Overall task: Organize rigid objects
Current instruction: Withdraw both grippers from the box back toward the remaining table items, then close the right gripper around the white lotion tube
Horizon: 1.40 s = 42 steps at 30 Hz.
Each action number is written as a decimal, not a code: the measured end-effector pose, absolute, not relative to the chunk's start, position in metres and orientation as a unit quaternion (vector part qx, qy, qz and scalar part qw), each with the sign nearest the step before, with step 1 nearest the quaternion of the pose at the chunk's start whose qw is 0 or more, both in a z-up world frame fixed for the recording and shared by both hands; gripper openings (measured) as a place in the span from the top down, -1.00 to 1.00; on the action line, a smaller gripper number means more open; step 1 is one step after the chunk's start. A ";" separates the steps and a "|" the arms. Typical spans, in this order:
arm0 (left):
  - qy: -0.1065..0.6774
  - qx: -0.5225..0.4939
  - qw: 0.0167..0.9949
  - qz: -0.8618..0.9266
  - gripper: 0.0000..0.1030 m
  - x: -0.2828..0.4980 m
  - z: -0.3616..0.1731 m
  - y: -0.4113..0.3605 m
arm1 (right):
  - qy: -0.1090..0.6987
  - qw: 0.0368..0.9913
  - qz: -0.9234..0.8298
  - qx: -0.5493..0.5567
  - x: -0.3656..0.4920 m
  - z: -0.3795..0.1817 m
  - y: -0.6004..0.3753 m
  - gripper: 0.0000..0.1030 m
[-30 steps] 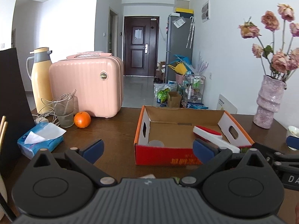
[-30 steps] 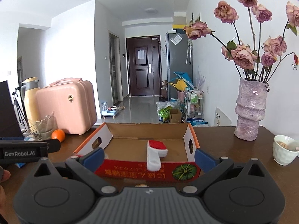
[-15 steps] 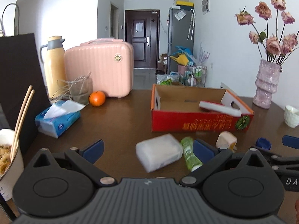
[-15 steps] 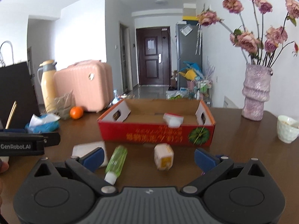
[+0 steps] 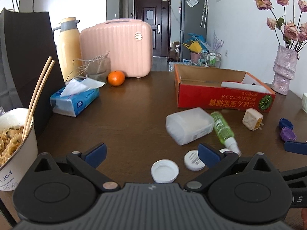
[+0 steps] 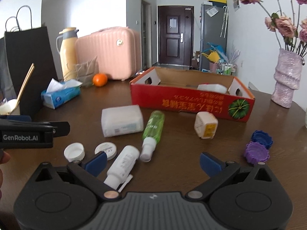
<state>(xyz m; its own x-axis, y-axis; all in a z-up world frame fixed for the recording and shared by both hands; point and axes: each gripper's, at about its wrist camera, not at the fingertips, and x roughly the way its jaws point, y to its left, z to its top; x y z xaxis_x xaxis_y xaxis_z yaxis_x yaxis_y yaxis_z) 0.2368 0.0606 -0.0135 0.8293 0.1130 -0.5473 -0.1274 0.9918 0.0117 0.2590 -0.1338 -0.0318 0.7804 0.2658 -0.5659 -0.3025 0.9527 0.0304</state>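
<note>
- Both hand-held grippers, left gripper [image 5: 151, 151] and right gripper [image 6: 153, 160], hover with jaws spread wide, holding nothing.
- Red cardboard box [image 6: 191, 103] at 12 o'clock holds one white item; most sorting remains.
- White rectangular plastic case [image 6: 122, 122] lies at 11 o'clock.
- Green spray bottle [image 6: 153, 129] runs 12-to-6, cap toward 6.
- White pill bottle [image 6: 122, 165] lies diagonally, neck toward 7.

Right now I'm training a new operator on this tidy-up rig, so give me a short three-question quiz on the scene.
1. True or false: the green spray bottle stands upright.
2. What lies inside the red cardboard box: A) an orange B) a white object C) a purple cap?
3. Fill in: both the left gripper and the right gripper are ____.

Key: 1 false, it lies on its side; 2 B; 3 open, holding nothing.
</note>
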 end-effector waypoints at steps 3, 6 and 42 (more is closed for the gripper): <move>0.290 -0.015 0.955 0.062 -1.00 0.236 -0.019 0.067 | 0.311 0.938 0.149 -0.040 0.264 -0.038 -0.123 -1.00; 0.294 -0.016 0.954 0.063 -1.00 0.237 -0.023 0.073 | 0.328 0.933 0.144 -0.045 0.271 -0.045 -0.115 -0.96; 0.338 -0.002 0.939 0.068 -1.00 0.258 -0.051 0.068 | 0.266 0.951 0.155 0.032 0.264 -0.039 -0.141 0.48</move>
